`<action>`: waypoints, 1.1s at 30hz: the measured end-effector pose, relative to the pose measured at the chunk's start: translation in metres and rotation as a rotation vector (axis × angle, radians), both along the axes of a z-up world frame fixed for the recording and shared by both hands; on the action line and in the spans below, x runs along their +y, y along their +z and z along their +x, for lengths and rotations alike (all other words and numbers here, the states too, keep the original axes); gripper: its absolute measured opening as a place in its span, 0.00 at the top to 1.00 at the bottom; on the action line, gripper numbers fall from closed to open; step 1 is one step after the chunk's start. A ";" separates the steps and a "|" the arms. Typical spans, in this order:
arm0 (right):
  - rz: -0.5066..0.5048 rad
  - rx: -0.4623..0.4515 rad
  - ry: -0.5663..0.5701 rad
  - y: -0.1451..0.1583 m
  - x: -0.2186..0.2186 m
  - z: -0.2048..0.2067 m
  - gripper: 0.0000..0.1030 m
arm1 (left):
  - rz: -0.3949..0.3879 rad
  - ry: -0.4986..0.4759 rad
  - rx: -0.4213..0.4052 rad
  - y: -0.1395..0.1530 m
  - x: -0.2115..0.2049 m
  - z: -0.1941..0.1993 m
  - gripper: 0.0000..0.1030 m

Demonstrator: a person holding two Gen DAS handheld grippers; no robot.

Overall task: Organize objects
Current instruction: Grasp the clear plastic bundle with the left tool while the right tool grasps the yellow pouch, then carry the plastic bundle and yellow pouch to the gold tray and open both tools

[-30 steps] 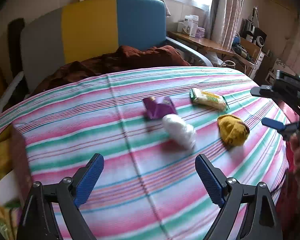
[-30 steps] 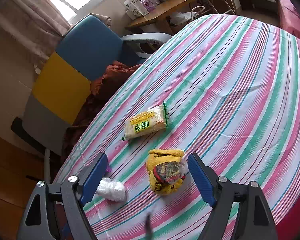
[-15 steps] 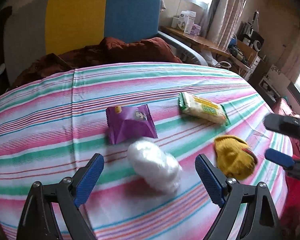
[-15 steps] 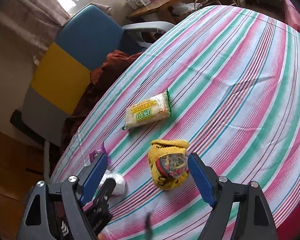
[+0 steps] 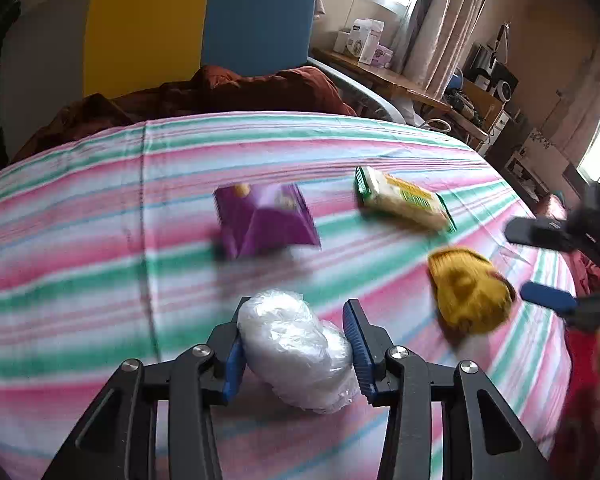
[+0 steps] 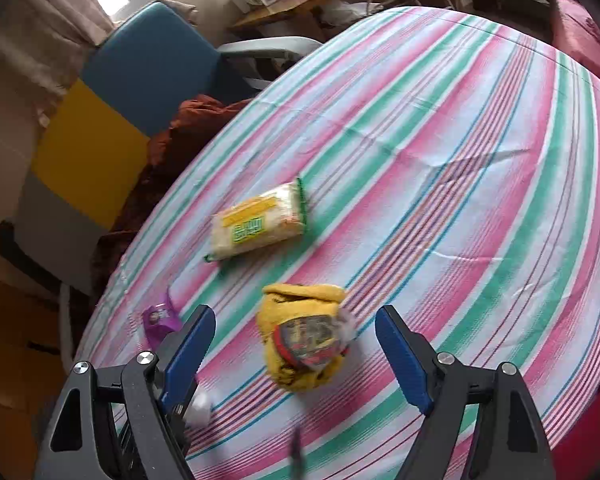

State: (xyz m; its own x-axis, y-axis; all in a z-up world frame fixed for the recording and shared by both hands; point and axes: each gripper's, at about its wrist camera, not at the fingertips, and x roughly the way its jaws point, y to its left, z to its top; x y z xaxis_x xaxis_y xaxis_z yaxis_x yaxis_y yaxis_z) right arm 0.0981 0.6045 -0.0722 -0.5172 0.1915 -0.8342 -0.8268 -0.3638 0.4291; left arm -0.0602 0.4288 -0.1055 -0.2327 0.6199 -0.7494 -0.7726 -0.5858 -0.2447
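My left gripper [image 5: 296, 340] is shut on a crumpled clear plastic bag [image 5: 296, 344] on the striped tablecloth [image 5: 100, 240]. Beyond it lie a purple snack packet [image 5: 264, 220], a yellow-green noodle packet [image 5: 404, 200] and a yellow knit item [image 5: 468, 292]. My right gripper [image 6: 296, 356] is open, its fingers either side of the yellow knit item [image 6: 304, 340], which wraps a red round object. The noodle packet [image 6: 260, 224] and purple packet [image 6: 160, 316] also show in the right wrist view. The right gripper shows at the right in the left wrist view [image 5: 540, 264].
A blue, yellow and grey chair [image 5: 180, 28] with a brown cloth [image 5: 220, 92] stands behind the table. A wooden shelf with boxes [image 5: 364, 44] is at the back right. A red cloth [image 6: 580, 32] lies beyond the table's far edge.
My left gripper moved forward and shut on the plastic bag. My right gripper moved a little closer to the yellow knit item and stayed open.
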 end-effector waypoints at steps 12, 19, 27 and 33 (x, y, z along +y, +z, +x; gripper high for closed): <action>0.058 -0.207 0.132 -0.023 -0.012 -0.037 0.41 | 0.050 -0.025 -0.023 0.000 -0.069 0.042 0.56; 0.135 -0.310 0.199 -0.029 -0.024 -0.051 0.53 | 0.038 -0.022 0.006 -0.001 -0.073 0.048 0.56; 0.116 -0.320 0.196 -0.033 -0.024 -0.048 0.52 | 0.027 -0.026 0.028 -0.002 -0.073 0.051 0.56; 0.111 -0.325 0.197 -0.033 -0.024 -0.045 0.52 | 0.033 -0.030 0.033 -0.002 -0.076 0.050 0.56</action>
